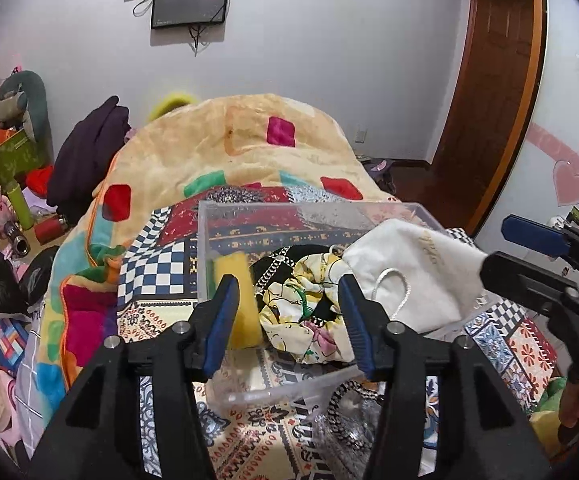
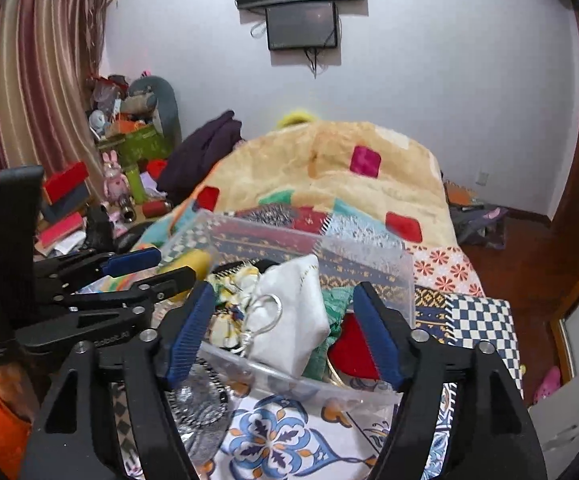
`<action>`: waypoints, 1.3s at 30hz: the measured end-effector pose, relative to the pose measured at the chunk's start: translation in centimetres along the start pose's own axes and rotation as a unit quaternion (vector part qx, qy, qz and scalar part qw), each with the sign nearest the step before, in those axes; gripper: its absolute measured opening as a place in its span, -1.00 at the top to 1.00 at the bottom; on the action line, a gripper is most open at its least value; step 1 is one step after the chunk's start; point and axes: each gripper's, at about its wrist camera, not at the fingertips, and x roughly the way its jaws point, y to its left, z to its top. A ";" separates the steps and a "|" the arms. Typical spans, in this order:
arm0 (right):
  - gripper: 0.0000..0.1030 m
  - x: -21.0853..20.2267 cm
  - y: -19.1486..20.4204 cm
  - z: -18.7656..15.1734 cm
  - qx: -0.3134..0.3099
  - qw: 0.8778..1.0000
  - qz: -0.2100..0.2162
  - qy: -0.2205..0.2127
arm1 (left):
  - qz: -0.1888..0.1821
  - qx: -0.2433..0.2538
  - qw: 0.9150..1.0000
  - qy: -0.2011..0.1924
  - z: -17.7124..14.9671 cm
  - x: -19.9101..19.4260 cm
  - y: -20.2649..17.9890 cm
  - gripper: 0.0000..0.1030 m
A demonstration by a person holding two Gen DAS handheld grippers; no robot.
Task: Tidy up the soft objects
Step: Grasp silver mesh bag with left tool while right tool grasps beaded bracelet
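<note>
While both grippers hover over the patterned patchwork bedspread (image 1: 157, 272), the clear rectangular plastic bin (image 1: 249, 216) holds a white drawstring fabric pouch (image 1: 405, 276), a yellow floral cloth (image 1: 289, 320) and a yellow sponge block (image 1: 235, 280). Left gripper (image 1: 289, 312) and right gripper (image 2: 285, 332) both stand with jaws spread wide, grasping nothing. Only the right wrist view reveals a red soft item (image 2: 353, 348) and green cloth (image 2: 337, 300) inside.

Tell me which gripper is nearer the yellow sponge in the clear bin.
Left. The left gripper is open right at the yellow sponge, its left finger overlapping it. The right gripper is open over the white pouch, farther from the sponge.
</note>
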 end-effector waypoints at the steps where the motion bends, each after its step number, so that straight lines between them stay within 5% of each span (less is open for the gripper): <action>1: -0.35 -0.4 0.1 0.1 -0.001 1.000 0.002 -0.002 | -0.001 0.000 1.000 -0.002 0.0 -0.3 -0.1 -0.02; 9: -0.35 -2.4 0.8 -0.6 -0.003 1.000 0.022 -0.005 | -0.012 0.014 1.000 -0.023 -1.3 -4.7 -0.5 -0.34; 16: -0.34 -1.2 1.8 -3.3 0.000 0.998 0.046 0.039 | -0.022 0.025 0.999 -0.006 -4.0 -6.3 -0.8 -0.41; 27: 0.31 4.1 2.7 -7.6 0.010 0.987 0.081 0.137 | -0.024 0.022 0.997 0.071 -9.2 -3.0 -0.7 -0.41; 34: 0.33 5.5 2.0 -8.2 0.032 0.981 0.104 0.160 | -0.043 -0.004 0.994 0.097 -10.5 -1.3 -0.1 -0.41; 39: 0.55 5.6 1.9 -8.3 0.037 0.979 0.122 0.161 | -0.048 -0.004 0.994 0.099 -10.7 -1.1 -0.4 -0.41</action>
